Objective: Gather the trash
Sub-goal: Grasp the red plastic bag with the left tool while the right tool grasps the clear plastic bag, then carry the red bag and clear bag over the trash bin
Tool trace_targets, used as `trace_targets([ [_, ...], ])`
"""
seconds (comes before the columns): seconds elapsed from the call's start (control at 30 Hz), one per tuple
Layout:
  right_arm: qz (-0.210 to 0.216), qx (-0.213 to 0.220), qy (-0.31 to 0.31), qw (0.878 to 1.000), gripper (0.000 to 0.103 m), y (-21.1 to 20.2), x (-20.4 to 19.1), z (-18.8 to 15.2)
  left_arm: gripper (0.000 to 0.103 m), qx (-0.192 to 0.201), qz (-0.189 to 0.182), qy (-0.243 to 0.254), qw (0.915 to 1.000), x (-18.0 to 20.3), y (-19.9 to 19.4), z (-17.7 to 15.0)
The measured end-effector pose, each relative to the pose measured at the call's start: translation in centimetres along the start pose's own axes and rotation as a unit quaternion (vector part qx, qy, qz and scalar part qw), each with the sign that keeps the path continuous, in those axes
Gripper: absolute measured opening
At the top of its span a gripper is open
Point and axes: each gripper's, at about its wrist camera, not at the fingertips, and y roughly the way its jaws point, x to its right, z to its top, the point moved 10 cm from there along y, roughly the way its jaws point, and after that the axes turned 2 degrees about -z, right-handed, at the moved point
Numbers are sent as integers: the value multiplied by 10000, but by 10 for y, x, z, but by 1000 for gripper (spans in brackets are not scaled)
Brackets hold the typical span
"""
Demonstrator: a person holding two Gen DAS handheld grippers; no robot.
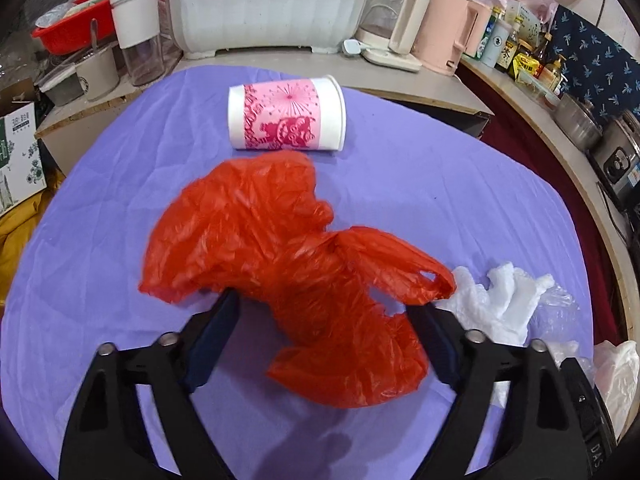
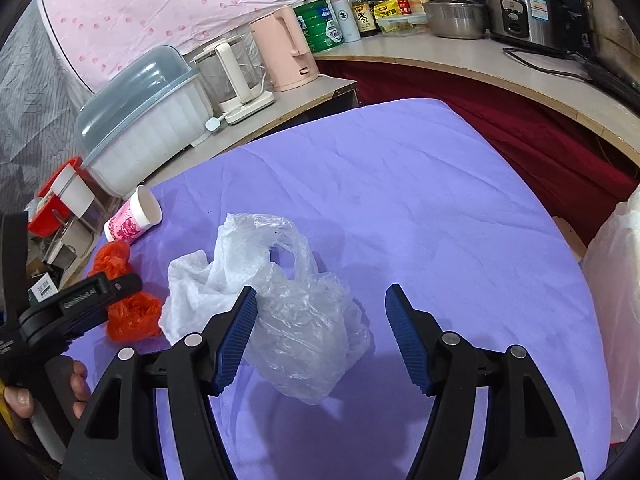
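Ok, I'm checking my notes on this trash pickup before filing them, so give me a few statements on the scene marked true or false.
1. The paper cup lies on its side on the purple cloth. True.
2. The left tool is clamped shut with nothing near it. False: its jaws stand open around the red plastic bag.
3. The clear plastic bag sits between the open jaws of the right tool. True.
4. The red bag lies inside the cup. False: it lies on the cloth in front of the cup.
5. A crumpled white tissue lies between the red bag and the clear bag. True.
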Motion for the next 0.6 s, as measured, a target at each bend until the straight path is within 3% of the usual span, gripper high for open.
trace_targets([
  [0.07, 34, 5, -6, 10000, 52, 0, 0, 0, 52, -149, -151, -12, 9998, 2, 7, -5],
  [0.27, 179, 17, -25, 9998, 11, -11, -2, -2, 45, -80, -221, -17, 9997, 2, -4, -11],
  [0.6, 187, 467, 64, 9987, 7, -78, 7, 8, 43, 240, -506, 166, 9983, 25, -70, -21],
])
